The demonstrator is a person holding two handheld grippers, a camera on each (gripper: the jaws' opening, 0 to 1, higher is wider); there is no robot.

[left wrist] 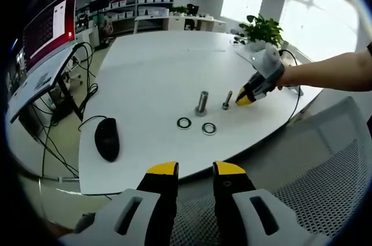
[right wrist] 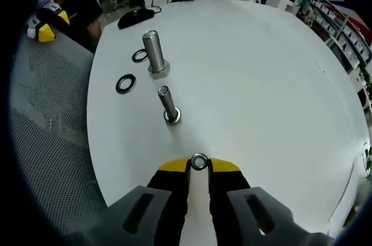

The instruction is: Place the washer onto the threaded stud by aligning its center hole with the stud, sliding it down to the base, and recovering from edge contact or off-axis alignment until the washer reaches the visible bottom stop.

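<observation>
The right gripper [right wrist: 199,163] has its yellow fingertips [right wrist: 173,166] pinched on a small washer [right wrist: 199,161], which sits right between the tips, just short of the small threaded stud [right wrist: 168,104] standing upright on the white table [right wrist: 261,83]. Beyond that stud stands a larger bolt [right wrist: 153,52], with two loose washers [right wrist: 125,83] beside it. The left gripper [left wrist: 195,170] hangs off the table's edge, jaws parted, holding nothing.

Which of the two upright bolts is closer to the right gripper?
The smaller, thinner bolt. It stands between the right gripper, which holds a washer, and the larger bolt, which has two loose washers beside it.
</observation>
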